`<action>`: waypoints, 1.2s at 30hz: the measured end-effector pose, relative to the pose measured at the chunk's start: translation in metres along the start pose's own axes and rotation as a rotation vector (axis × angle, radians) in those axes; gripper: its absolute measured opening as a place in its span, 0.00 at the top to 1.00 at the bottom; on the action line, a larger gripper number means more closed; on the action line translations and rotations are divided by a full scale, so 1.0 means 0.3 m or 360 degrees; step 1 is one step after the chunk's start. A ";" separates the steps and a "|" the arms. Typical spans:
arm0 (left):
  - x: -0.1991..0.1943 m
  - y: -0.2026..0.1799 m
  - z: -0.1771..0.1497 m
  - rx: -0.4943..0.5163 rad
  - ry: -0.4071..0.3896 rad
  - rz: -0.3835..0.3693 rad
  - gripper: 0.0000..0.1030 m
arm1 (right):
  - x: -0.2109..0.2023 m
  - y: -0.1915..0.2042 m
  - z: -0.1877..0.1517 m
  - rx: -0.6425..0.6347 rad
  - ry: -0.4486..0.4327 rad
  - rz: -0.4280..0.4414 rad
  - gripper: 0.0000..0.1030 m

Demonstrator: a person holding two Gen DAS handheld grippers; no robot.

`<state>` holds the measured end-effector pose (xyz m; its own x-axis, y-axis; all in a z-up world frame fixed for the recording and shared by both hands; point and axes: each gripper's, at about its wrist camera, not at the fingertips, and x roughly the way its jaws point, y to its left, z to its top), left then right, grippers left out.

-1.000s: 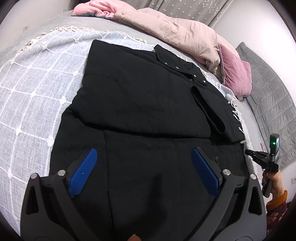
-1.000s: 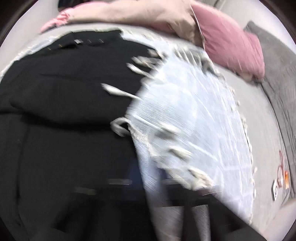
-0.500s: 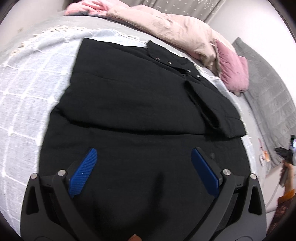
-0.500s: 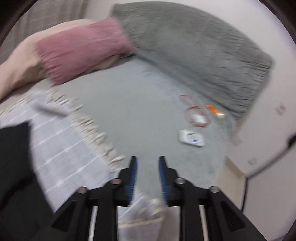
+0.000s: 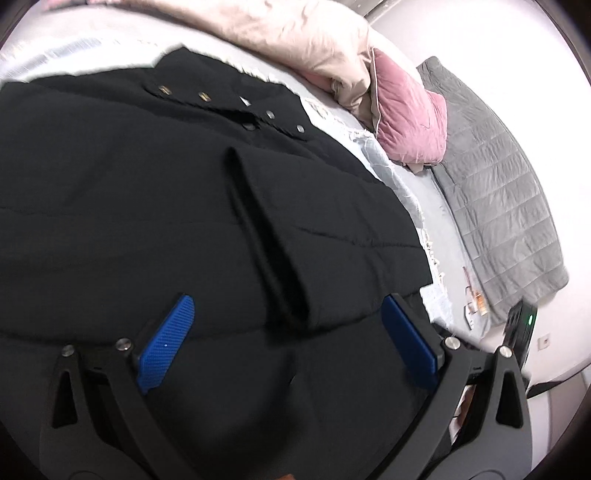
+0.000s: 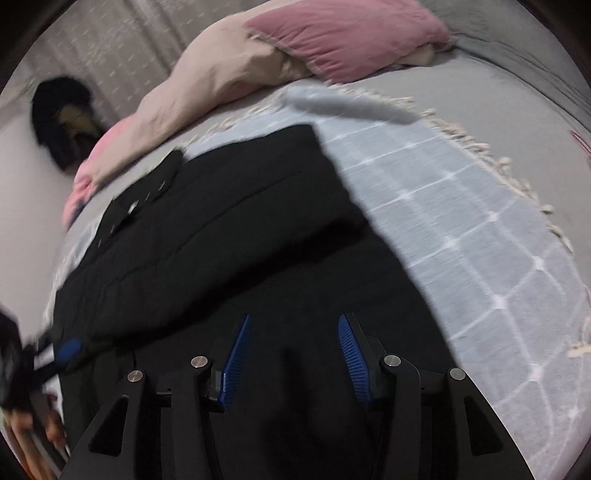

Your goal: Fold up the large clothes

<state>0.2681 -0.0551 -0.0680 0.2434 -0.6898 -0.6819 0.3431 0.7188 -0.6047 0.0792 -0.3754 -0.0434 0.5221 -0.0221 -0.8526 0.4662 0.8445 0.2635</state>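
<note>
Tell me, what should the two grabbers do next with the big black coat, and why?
Probably lower both onto the near hem and pinch it. The black coat lies flat on the checked blanket, sleeve already folded across. The left gripper is open and empty above it; the right gripper is opening, gripping nothing.

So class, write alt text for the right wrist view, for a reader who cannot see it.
A black coat lies spread on a pale blue checked throw on a bed, filling the middle of the blurred fisheye view. The right gripper, jaws opening with nothing pinched, hangs over its near edge. A beige duvet and pink pillow lie behind.
</note>
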 end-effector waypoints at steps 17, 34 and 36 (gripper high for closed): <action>-0.019 -0.052 0.038 0.0116 -0.0237 0.0827 0.71 | 0.055 0.032 -0.031 0.0095 -0.0028 0.0050 0.49; 0.048 -0.075 -0.040 0.0384 -0.0202 0.0572 0.47 | 0.068 -0.001 -0.003 0.0130 0.0015 -0.0010 0.48; 0.008 -0.093 -0.051 0.0375 -0.0119 0.0669 0.25 | 0.056 0.008 0.000 0.0151 0.0008 0.0020 0.48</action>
<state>0.2453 -0.0755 -0.0592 0.4665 -0.3543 -0.8105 0.3948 0.9033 -0.1676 0.0891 -0.3739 -0.0570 0.5245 -0.0091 -0.8514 0.5255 0.7902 0.3153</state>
